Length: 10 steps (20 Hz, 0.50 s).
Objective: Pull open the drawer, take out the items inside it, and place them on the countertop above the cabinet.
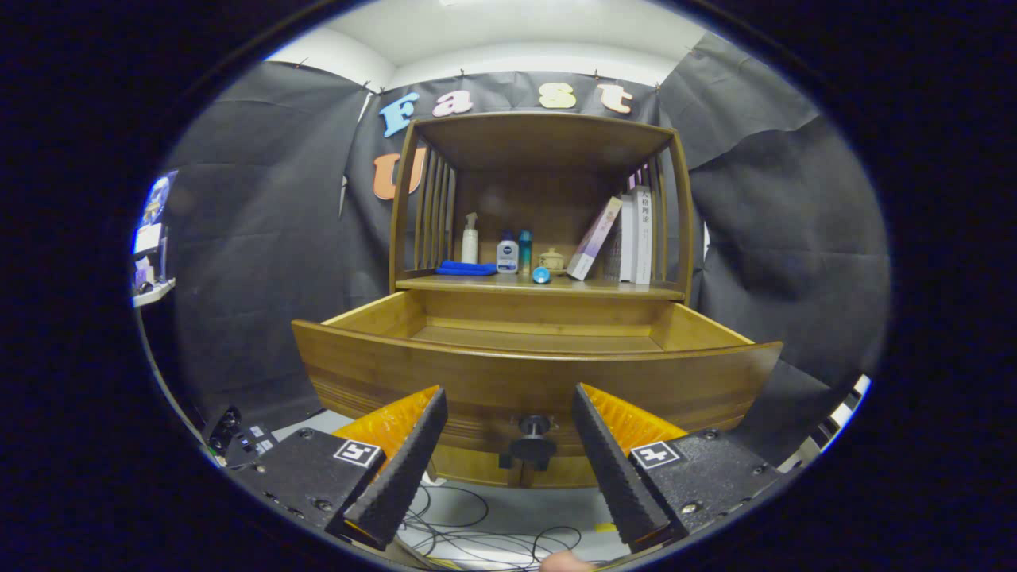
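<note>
Gripper (508,417), lower centre of frame: fingers spread wide, gripping nothing, the drawer knob (532,449) between them. Drawer (540,380), mid-frame, stands pulled out; visible floor looks bare. Countertop (548,284) above carries bottles and books. Judgement: unloading appears finished; next, verify the near interior.

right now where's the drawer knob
In the gripper view the dark knob sits low on the front of the pulled-out drawer, just ahead of the open gripper, between its fingers and untouched.

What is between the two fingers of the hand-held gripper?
In the gripper view, the open hand-held gripper has the drawer's dark knob between its fingers, on the drawer front, untouched by either finger.
</note>
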Available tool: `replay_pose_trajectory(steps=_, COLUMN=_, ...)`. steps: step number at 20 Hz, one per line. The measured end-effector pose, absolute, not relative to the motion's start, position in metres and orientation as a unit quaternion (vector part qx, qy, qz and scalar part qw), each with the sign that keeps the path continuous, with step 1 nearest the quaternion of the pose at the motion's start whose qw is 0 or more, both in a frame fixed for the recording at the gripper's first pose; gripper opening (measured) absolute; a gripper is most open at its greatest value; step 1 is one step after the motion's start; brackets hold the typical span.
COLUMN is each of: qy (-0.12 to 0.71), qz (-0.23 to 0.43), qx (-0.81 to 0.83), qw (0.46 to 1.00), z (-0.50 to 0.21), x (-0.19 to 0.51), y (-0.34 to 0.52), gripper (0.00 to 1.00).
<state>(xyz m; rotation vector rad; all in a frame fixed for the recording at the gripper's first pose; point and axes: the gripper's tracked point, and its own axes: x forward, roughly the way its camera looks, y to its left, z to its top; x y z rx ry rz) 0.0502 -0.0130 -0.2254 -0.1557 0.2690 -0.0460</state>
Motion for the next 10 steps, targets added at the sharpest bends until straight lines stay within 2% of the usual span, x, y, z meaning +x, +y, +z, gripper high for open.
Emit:
replay_pose_trajectory(steps=5, qy=0.155, qz=-0.032, qx=-0.064, qw=0.985, z=-0.261, x=0.065, y=-0.022, gripper=1.0)
replay_pose_trajectory(steps=10, qy=0.16, qz=-0.056, qx=-0.053, qw=0.984, z=-0.26, x=0.081, y=-0.036, gripper=1.0)
